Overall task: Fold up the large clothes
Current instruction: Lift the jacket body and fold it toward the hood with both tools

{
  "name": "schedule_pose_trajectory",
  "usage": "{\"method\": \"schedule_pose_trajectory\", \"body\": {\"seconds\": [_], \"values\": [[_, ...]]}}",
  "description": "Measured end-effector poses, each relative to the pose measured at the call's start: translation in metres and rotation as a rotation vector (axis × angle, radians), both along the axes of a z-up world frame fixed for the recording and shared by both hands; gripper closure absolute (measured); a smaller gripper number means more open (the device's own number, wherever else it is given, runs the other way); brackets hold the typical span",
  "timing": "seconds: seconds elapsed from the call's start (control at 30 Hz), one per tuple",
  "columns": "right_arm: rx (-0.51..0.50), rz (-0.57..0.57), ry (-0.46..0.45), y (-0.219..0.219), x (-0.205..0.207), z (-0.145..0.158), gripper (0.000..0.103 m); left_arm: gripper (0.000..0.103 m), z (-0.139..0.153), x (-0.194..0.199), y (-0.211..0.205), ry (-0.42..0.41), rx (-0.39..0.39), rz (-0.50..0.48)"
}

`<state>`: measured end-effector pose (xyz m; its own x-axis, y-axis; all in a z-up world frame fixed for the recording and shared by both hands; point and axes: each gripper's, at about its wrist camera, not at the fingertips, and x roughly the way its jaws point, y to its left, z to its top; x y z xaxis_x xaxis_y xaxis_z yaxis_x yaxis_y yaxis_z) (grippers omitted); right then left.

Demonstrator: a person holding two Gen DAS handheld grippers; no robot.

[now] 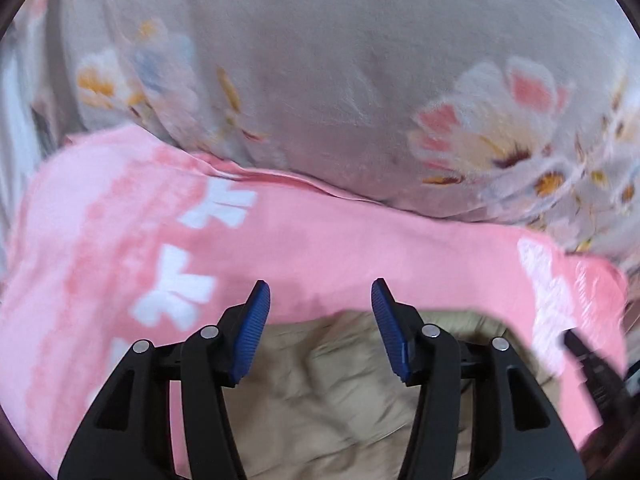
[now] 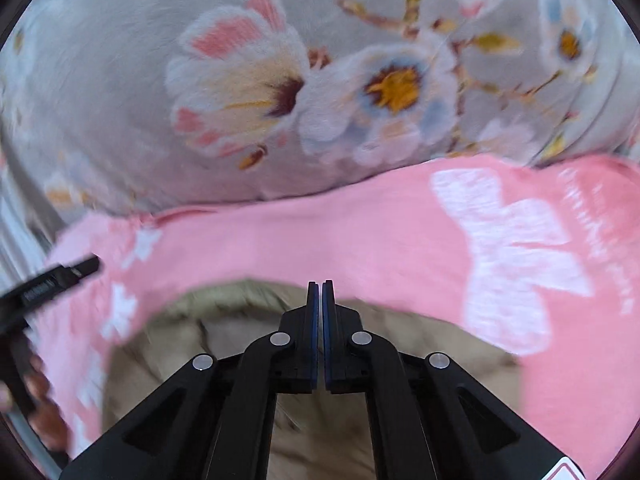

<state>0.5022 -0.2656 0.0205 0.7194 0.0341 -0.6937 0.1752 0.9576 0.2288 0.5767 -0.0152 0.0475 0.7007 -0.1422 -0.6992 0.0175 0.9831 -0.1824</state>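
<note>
Left gripper [image 1: 321, 294]: jaws spread wide, blue pads [image 1: 252, 332] bare, nothing between them. It hangs over the near hem of the pink garment [image 1: 320, 248], where pink gives way to tan cloth [image 1: 320, 392] beneath.

Right gripper [image 2: 322, 292]: jaws pressed together, only a thin slit visible. Whether any pink hem is pinched in that slit cannot be told; the tips sit right at the pink/tan border, and motion blur hides the contact.

Pink garment [image 2: 360, 240], white bow prints: lies as a broad band across both views, long axis running left–right, just ahead of both tools. Beyond its far edge, the grey floral bedspread [image 2: 120, 80] carries everything.

Key relation: near hem runs crosswise to both grippers' fingers, directly under the tips. The left tool [image 2: 52, 280] shows at the left edge of the right view, so the two flank the same hem stretch, well apart.

Judgement: the left, being free, is placed to take the hem; a fold would go away from the tools, toward the bedspread's far side.

Risk: catching tan cloth along with pink.
</note>
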Motion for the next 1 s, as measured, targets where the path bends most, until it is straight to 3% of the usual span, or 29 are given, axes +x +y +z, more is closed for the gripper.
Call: {"method": "schedule_pose_trajectory", "body": {"seconds": [0.13, 0.23, 0.47, 0.53, 0.67, 1.0], "values": [[0.035, -0.022, 0.030, 0.004, 0.031, -0.035, 0.102, 0.060, -0.030, 0.029, -0.026, 0.081, 0.010, 0.004], [0.081, 0.018, 0.070, 0.003, 0.031, -0.059, 0.103, 0.075, -0.066, 0.032, -0.040, 0.156, 0.007, -0.043], [-0.017, 0.128, 0.139, 0.013, -0.006, -0.084, 0.103, 0.075, -0.109, -0.003, -0.039, 0.200, 0.034, -0.121], [-0.078, 0.129, 0.161, 0.017, -0.010, -0.092, 0.103, 0.075, -0.115, -0.009, -0.041, 0.194, 0.066, -0.129], [-0.094, 0.120, 0.180, 0.017, -0.011, -0.104, 0.103, 0.076, -0.126, -0.019, -0.050, 0.159, 0.144, -0.137], [-0.145, 0.081, 0.126, 0.024, -0.009, -0.127, 0.103, 0.076, -0.139, -0.027, -0.059, 0.055, 0.196, -0.132]]}}
